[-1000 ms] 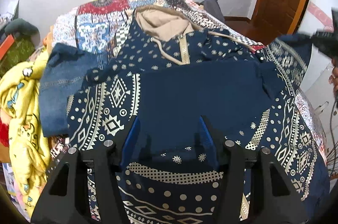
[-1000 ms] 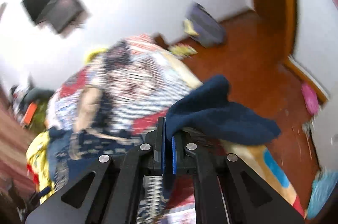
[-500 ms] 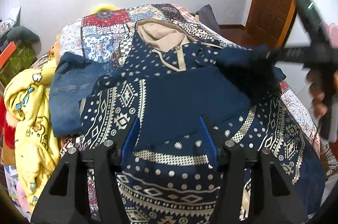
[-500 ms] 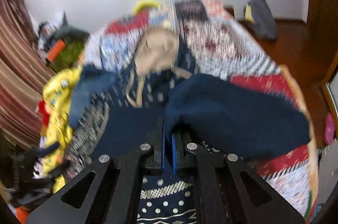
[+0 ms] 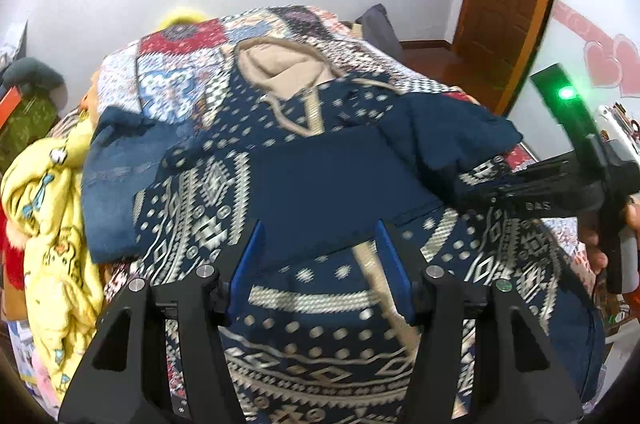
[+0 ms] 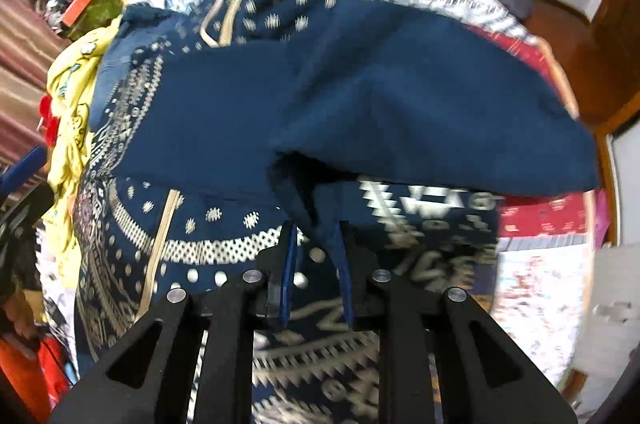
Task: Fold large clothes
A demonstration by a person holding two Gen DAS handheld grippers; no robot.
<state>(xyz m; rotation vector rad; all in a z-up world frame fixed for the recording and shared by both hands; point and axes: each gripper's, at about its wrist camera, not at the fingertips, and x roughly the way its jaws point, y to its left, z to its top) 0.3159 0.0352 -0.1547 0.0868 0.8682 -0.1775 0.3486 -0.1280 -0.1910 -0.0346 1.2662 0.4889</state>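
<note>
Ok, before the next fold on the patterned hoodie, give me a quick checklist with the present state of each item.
1. Right gripper letting go of sleeve: jaws opening, cuff between them, ok.
2. Sleeve folded across hoodie front: ok.
3. Left gripper free: open, holding nothing, ok.
4. Hood laid flat: ok.
5. Other sleeve folded in: cannot tell.
6. Denim garment off the hoodie: not ok, it lies against its edge.

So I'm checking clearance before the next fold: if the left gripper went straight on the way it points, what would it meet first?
Probably the patterned hoodie, near its plain navy folded panel. The left gripper is open and empty; depth is unclear.
</note>
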